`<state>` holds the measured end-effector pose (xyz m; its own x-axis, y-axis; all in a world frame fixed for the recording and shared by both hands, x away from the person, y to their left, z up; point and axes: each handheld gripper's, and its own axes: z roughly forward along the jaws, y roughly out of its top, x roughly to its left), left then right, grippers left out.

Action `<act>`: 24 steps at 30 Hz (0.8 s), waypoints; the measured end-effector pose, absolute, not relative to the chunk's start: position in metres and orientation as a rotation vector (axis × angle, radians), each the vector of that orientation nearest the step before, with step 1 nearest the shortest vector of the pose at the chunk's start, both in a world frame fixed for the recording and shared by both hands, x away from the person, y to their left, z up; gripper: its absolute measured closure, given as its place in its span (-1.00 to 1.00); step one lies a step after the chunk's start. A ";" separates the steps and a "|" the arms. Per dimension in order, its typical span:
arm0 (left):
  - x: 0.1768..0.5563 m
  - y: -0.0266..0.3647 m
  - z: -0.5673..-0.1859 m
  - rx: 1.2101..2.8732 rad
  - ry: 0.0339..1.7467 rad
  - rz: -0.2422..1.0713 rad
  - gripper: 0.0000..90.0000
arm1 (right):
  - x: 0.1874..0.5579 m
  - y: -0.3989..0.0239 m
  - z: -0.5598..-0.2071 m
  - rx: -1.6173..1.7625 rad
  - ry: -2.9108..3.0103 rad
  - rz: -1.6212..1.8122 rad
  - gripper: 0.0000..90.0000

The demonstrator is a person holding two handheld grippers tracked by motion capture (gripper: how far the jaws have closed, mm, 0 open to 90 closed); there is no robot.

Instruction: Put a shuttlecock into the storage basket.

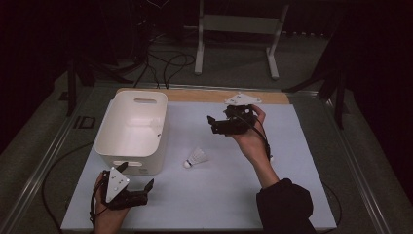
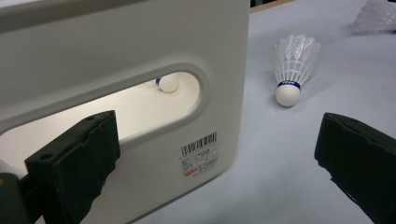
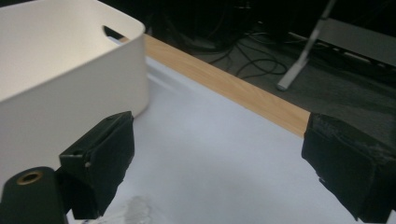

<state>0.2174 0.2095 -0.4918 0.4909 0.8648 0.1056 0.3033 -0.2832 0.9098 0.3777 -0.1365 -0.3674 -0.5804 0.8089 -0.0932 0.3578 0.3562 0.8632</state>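
A white plastic bin point(image 1: 131, 129) stands at the table's left. One white shuttlecock point(image 1: 196, 157) lies on the pale mat just right of the bin, its cork toward the bin. My left gripper point(image 1: 135, 175) is open at the bin's near corner, and nothing is between its jaws. In the left gripper view point(image 2: 217, 172) the bin's handle slot shows a second shuttlecock cork point(image 2: 168, 83) inside. The shuttlecock on the mat point(image 2: 292, 70) lies beyond, and a third shuttlecock point(image 2: 376, 16) lies farther off. My right gripper point(image 1: 213, 125) is open and empty, held up right of the bin. In its own view point(image 3: 219, 172) it points at the bin wall point(image 3: 60, 88).
A bare wooden strip point(image 1: 204, 95) edges the table's far side. Beyond it are cables point(image 1: 165, 63) and a white metal stand point(image 1: 238, 29) on the dark floor. A shuttlecock's feathers point(image 3: 128, 212) show at the bottom of the right gripper view.
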 end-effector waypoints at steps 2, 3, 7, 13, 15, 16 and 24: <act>0.217 0.209 -0.492 1.823 0.980 0.774 -0.99 | 0.378 -0.141 -0.369 1.023 2.102 1.139 -0.79; 0.217 0.209 -0.492 1.823 0.980 0.773 -0.99 | 0.377 -0.144 -0.370 1.029 2.102 1.134 -0.79; 0.218 0.209 -0.492 1.822 0.980 0.773 -0.99 | 0.377 -0.155 -0.373 1.044 2.086 1.113 -0.79; 0.218 0.209 -0.492 1.826 0.980 0.773 -0.99 | 0.378 -0.170 -0.375 1.065 2.069 1.070 -0.79; 0.218 0.209 -0.492 1.828 0.980 0.772 -0.99 | 0.378 -0.174 -0.376 1.077 2.060 1.062 -0.79; 0.218 0.209 -0.492 1.828 0.980 0.773 -0.99 | 0.378 -0.177 -0.376 1.087 2.057 1.059 -0.79; 0.218 0.209 -0.492 1.826 0.980 0.773 -0.99 | 0.379 -0.191 -0.384 1.133 2.039 1.023 -0.77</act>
